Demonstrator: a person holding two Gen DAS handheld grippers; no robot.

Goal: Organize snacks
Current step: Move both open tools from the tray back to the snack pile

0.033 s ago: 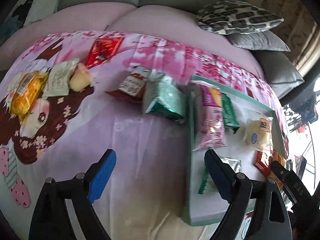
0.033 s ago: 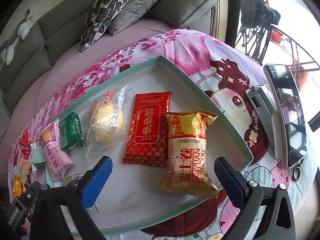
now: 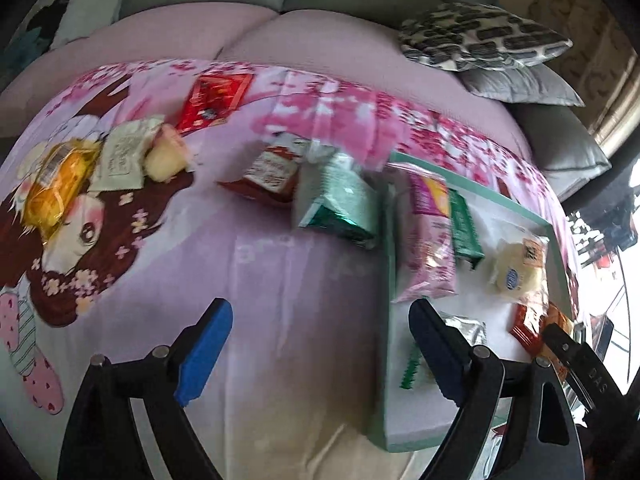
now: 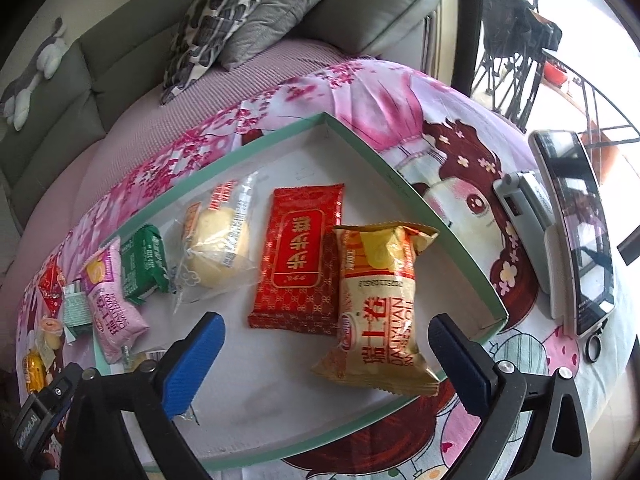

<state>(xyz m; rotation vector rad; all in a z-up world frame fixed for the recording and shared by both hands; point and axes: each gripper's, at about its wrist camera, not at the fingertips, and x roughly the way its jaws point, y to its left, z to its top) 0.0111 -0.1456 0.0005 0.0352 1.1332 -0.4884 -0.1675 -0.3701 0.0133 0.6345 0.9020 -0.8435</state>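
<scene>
In the right wrist view, my right gripper (image 4: 328, 364) hangs over the shallow green-rimmed tray (image 4: 420, 200), its jaws opening. A golden snack packet (image 4: 376, 312) lies between the blue pads, clear of both. Beside it in the tray lie a red packet (image 4: 300, 256), a wrapped bun (image 4: 220, 248), a green packet (image 4: 144, 264) and a pink packet (image 4: 112, 304). My left gripper (image 3: 320, 348) is over the tray's left rim (image 3: 388, 280), jaws opening with nothing between them. Outside the tray lie a teal packet (image 3: 340, 204) and a red-white packet (image 3: 272, 172).
Further left on the pink printed bedspread lie a red packet (image 3: 214, 100), a cream packet (image 3: 124, 152), a pudding cup (image 3: 166, 152) and a yellow packet (image 3: 56, 188). A phone (image 4: 576, 232) on a stand is right of the tray. Cushions (image 4: 224, 8) lie behind.
</scene>
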